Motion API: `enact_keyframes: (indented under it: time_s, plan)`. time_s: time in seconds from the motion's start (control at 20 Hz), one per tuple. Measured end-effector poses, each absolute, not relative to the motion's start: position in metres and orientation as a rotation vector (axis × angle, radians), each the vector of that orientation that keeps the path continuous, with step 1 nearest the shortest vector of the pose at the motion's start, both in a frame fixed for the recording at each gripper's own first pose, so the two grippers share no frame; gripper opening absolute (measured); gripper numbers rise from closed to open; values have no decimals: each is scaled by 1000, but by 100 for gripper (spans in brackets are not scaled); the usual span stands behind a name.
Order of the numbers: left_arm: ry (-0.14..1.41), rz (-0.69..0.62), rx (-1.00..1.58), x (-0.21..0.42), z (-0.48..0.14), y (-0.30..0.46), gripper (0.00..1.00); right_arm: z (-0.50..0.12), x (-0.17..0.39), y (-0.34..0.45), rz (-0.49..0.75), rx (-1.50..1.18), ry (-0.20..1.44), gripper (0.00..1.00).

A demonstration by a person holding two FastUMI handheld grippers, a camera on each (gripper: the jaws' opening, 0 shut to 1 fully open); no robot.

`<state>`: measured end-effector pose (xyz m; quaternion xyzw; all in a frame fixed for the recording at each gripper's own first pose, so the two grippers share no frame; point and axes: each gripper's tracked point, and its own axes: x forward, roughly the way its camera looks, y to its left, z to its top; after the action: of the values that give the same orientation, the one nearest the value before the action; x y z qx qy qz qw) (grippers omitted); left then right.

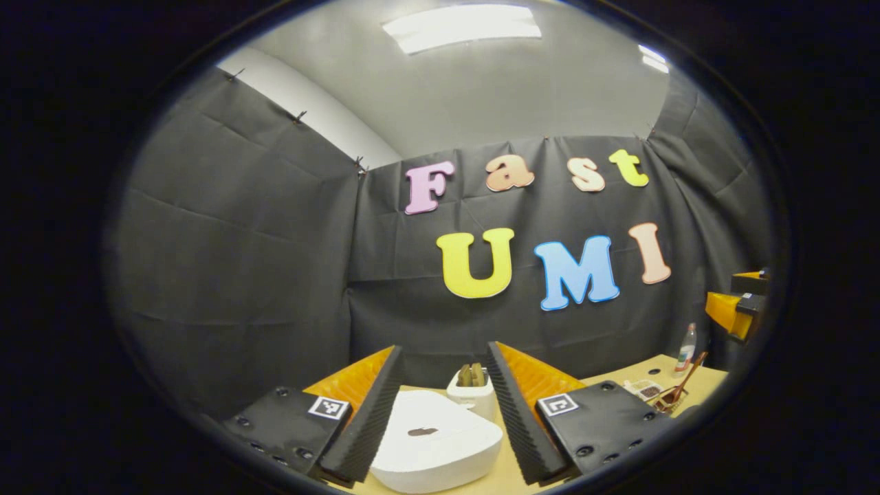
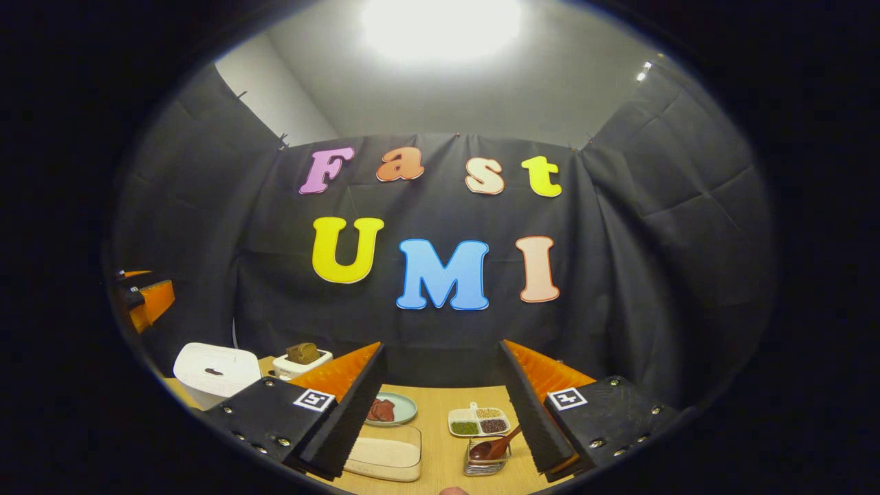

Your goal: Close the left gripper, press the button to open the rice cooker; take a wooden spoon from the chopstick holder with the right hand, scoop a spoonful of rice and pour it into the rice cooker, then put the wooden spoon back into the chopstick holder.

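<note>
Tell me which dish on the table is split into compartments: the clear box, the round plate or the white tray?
The white tray: it has compartments holding different grains. The clear box is one undivided space with rice, and the round plate is flat with dark red pieces.

Rice cooker [image 1: 436, 440] as landmark: its left flank hidden behind the left gripper's [image 1: 440, 405] finger, its front lost at the view's lower edge. White box [image 1: 473, 390] just behind it, contents too small to name. Far right of the cooker, a bottle [image 1: 685, 348], label unreadable. In the right gripper view, clear rice container [image 2: 385, 454] partly covered by a finger [image 2: 344, 419]; wooden spoon [image 2: 496, 445] handle runs behind the opposite finger.
</note>
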<state>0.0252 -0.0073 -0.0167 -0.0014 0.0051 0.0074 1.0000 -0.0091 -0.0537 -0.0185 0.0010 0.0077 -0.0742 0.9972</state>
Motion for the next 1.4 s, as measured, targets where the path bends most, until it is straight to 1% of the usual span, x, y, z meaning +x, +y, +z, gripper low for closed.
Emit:
enact_keyframes:
  time_s: [0.05, 0.1, 0.25, 0.3, 0.35, 0.4, 0.45, 0.5, 0.55, 0.7, 0.75, 0.85, 0.9, 0.95, 1.0, 1.1, 1.2, 1.3, 1.35, 1.4]
  plan:
    - [15, 11, -4, 27, -19, -7, 78, -18, -9, -55, -155, 3, 17, 97]
    - [18, 13, -4, 31, -20, -4, 73, -18, -10, -55, -162, 4, 16, 97]
    - [32, 29, 6, 43, -28, 8, 39, -20, -11, -56, -178, -7, 17, 96]
    - [37, 26, 8, 47, -31, 8, 31, -23, -11, -57, -185, -13, 23, 97]
    - [44, 20, 11, 52, -33, 6, 18, -25, -10, -58, -191, -14, 30, 97]
    - [49, 31, 22, 59, -36, 10, 23, -27, -11, -57, -196, -12, 39, 97]
    - [54, 34, 32, 64, -39, 17, 12, -29, -12, -58, -201, -11, 49, 97]
    - [66, 9, 33, 68, -43, 14, 9, -30, -13, -59, -207, -10, 56, 97]
    - [81, -10, 29, 71, -48, 11, 12, -29, -13, -60, -215, -11, 59, 97]
    - [151, -76, -6, 88, -73, 6, 12, -28, -16, -65, -240, -25, 62, 97]
    - [169, -84, -18, 92, -81, 10, 6, -28, -18, -67, -249, -29, 62, 97]
    - [198, -84, -33, 104, -95, 16, 12, -30, -22, -70, -266, -34, 68, 97]
    - [212, -78, -36, 108, -103, 20, 9, -32, -25, -72, -276, -38, 75, 97]
    - [235, -69, -33, 112, -112, 25, 8, -33, -27, -75, -287, -41, 82, 97]
    - [265, -65, -31, 117, -123, 29, 8, -35, -28, -78, -298, -41, 88, 97]
    - [321, -68, -44, 120, -145, 33, 12, -36, -31, -82, -319, -39, 99, 96]
    - [369, -77, -71, 121, -162, 33, 6, -39, -36, -85, -337, -44, 107, 96]
    - [425, -83, -86, 122, -187, 33, 9, -42, -40, -88, -350, -52, 116, 97]
    - [456, -86, -90, 120, -200, 33, 6, -43, -41, -90, -358, -54, 123, 97]
    - [485, -85, -95, 118, -212, 33, 6, -45, -44, -92, -363, -55, 129, 97]
